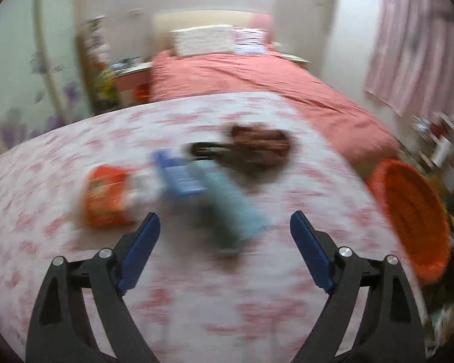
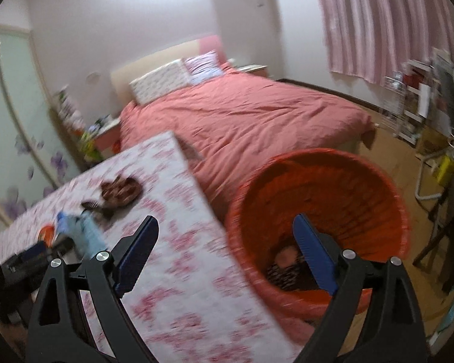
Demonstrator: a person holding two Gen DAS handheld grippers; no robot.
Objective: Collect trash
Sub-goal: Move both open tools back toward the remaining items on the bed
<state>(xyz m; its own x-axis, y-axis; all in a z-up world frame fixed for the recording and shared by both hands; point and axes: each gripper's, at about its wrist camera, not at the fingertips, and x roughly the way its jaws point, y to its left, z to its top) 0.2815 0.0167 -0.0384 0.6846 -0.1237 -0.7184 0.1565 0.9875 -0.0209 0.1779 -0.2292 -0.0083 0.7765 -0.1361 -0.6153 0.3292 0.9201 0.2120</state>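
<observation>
Four pieces of trash are lying mid-surface on the floral-clothed surface (image 1: pixel 75 272): an orange packet (image 1: pixel 106 196), a blue carton (image 1: pixel 178 172), a pale blue wrapper (image 1: pixel 233 208) running lengthwise from the far left toward the near right (blurred), and a brown crumpled piece (image 1: pixel 257 148). The left gripper (image 1: pixel 225 227) is hovering over them, jaws spread wide and holding nothing. The right gripper (image 2: pixel 225 230) is likewise gaping empty, straddling the surface's right edge and the orange bin (image 2: pixel 363 187), which is standing beside the bed (image 2: pixel 242 115).
</observation>
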